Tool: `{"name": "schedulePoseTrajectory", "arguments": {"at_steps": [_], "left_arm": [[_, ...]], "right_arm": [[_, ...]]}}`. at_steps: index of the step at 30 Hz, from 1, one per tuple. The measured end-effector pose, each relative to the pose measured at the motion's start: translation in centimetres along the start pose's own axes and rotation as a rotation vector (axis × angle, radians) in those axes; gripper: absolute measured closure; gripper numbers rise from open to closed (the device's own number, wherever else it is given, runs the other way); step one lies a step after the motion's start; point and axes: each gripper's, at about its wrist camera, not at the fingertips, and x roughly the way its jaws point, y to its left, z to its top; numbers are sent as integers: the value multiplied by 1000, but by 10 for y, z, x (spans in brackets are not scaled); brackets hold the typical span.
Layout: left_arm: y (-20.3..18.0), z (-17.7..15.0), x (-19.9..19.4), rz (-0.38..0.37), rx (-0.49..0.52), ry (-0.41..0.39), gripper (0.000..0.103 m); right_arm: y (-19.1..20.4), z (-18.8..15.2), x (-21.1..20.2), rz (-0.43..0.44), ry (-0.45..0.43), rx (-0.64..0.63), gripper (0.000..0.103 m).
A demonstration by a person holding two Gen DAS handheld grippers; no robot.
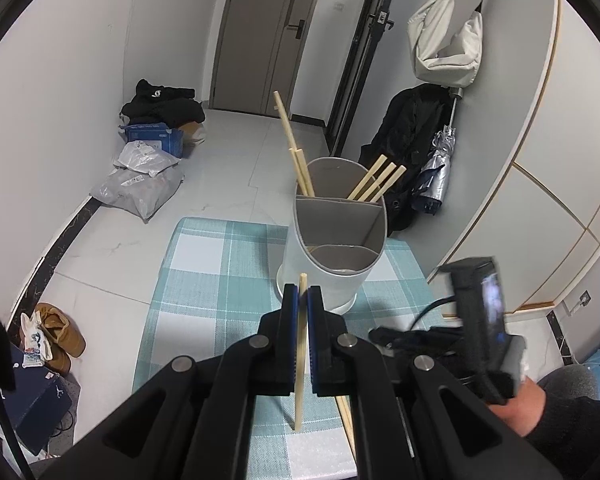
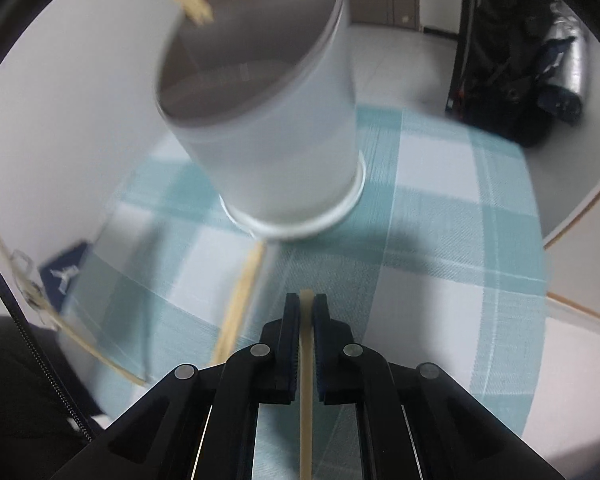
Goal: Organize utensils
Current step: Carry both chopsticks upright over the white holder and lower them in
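A grey-white utensil holder point(image 1: 332, 264) with inner dividers stands on the teal checked tablecloth point(image 1: 204, 280). Several wooden chopsticks point(image 1: 376, 184) lean in its back compartment. My left gripper point(image 1: 303, 294) is shut on one upright chopstick point(image 1: 299, 400), just in front of the holder. In the right wrist view my right gripper point(image 2: 306, 300) is shut on another chopstick point(image 2: 305, 420), close below the blurred holder point(image 2: 268, 132). One more chopstick point(image 2: 240, 304) lies on the cloth to its left. The right gripper's body point(image 1: 476, 320) and the hand holding it show at the right of the left wrist view.
The small table ends just behind the holder, with white floor tiles beyond. Plastic bags point(image 1: 140, 184), black clothes point(image 1: 160, 104) and shoes point(image 1: 60, 332) lie on the floor at left. A dark coat and a folded umbrella point(image 1: 436, 172) stand at right by a cabinet point(image 1: 548, 200).
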Motion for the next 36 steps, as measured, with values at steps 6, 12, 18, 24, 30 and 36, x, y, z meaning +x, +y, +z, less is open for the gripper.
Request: {"name": "schedulePoseTrajectory", "arguments": {"at_steps": [6,12,18,24,30,36], "left_arm": [[-14,10,-13,-4,46,-13,102],[-23,28,-28,-25,54,-22,102],[-35,55,-40,-56,71,-42,102],[-44,97,-47,-82,72,-94,102],[-44,143,-37,-83,81,-157,102],[-35,170,-17,-70,74,-200,102]], "right_arm": [[-4,3,-60,114,-197,72,97],[-7,8,-93,172,-324,95,98],[-11,20,-121,215,-416,120,98],[-12,60,-155,237,-524,110,98],[-10,117,-185,236,-647,81,98],[-12,171,-185,220,-744,56,98]]}}
